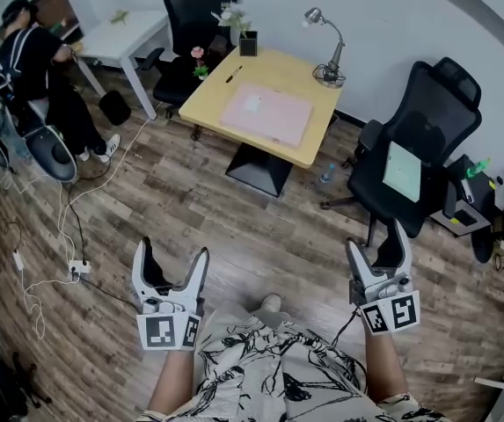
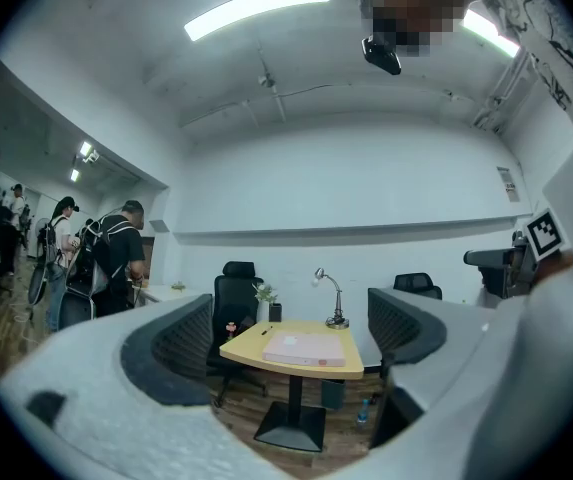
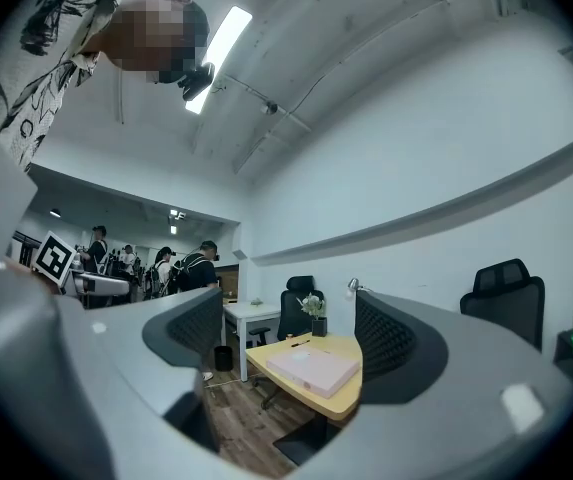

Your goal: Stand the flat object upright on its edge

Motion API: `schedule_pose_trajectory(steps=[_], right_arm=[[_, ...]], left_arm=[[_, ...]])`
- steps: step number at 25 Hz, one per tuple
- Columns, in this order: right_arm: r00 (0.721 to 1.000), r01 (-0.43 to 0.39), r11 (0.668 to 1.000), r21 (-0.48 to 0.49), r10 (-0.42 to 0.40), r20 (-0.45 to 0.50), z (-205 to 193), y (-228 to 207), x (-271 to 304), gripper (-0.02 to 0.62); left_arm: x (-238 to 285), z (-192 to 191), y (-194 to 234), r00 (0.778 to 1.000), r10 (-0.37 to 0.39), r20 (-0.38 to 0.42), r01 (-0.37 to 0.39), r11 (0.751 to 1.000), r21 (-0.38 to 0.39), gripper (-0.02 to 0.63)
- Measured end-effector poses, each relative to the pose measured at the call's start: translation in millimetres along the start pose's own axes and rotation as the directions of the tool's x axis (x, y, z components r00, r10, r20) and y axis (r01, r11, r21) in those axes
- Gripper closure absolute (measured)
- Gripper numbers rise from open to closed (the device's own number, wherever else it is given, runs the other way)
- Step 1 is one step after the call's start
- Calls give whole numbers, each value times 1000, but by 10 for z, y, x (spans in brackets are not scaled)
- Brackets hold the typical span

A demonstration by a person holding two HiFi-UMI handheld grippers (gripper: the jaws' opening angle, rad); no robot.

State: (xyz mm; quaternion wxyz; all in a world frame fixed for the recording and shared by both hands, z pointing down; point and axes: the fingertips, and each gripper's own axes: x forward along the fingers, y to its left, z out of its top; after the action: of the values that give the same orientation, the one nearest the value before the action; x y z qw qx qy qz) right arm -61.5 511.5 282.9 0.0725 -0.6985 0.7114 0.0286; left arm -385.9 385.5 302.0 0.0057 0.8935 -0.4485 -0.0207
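Your left gripper (image 1: 174,251) has its jaws spread wide with nothing between them, and your right gripper (image 1: 376,237) is the same. The pink flat object (image 1: 266,112) is lying flat on the yellow table (image 1: 212,86), well ahead of both grippers and roughly between their lines.

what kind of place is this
Probably an office or shared workroom: a black swivel chair stands beside a yellow desk, which has a desk lamp on it.
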Motion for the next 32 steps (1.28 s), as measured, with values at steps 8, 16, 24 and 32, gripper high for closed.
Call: schedule_pose_trajectory(steps=[8, 16, 24, 32], right_arm=[[999, 22, 1000, -1, -22, -28, -128, -126, 5, 179], [999, 39, 999, -2, -39, -28, -173, -244, 298, 176], [998, 61, 998, -5, -62, -27, -234, -492, 856, 176], [997, 68, 998, -5, -68, -25, -255, -655, 1580, 169]], left_arm=[[138, -72, -21, 999, -3, -34, 4, 1000, 22, 125], [509, -100, 53, 999, -29, -30, 30, 999, 21, 124], [1101, -120, 256, 999, -38, -24, 38, 999, 10, 124], [1817, -115, 532, 998, -56, -27, 56, 998, 2, 112]])
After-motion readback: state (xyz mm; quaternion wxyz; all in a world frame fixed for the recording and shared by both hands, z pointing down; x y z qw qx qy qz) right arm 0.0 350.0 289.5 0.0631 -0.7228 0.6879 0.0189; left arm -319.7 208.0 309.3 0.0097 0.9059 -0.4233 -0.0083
